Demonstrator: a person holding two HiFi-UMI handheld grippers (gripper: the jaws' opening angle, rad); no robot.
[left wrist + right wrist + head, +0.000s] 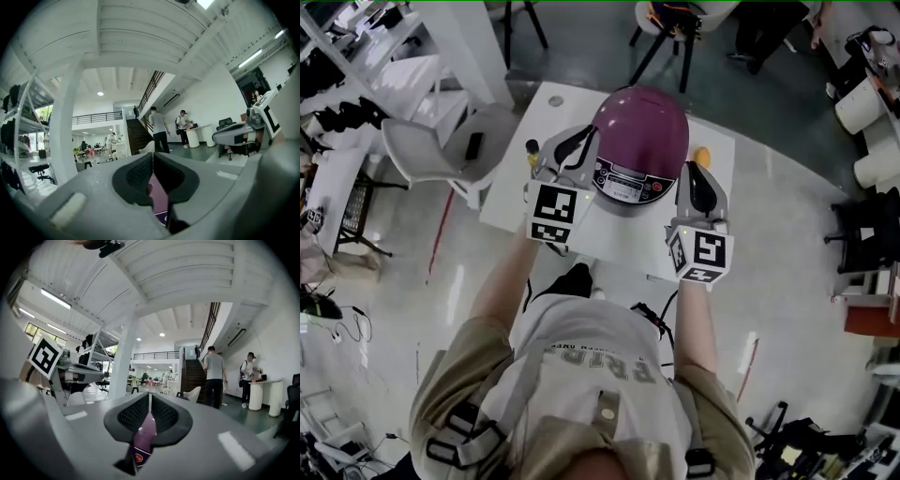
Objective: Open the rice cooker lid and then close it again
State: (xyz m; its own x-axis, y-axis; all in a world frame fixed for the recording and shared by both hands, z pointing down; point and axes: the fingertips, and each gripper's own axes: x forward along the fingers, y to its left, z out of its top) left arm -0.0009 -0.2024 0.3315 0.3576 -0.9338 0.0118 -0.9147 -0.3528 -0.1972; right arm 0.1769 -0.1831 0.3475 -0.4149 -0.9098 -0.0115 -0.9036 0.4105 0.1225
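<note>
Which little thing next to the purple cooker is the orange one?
The round one right of the cooker, by the right tool; the left one has a dark top.

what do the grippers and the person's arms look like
The left gripper and the right gripper both have pale grey bodies with black, textured jaw pads. Each carries a white cube printed with black square markers. The person wears a short-sleeved khaki T-shirt with dark harness straps over it, and the forearms are bare.
</note>
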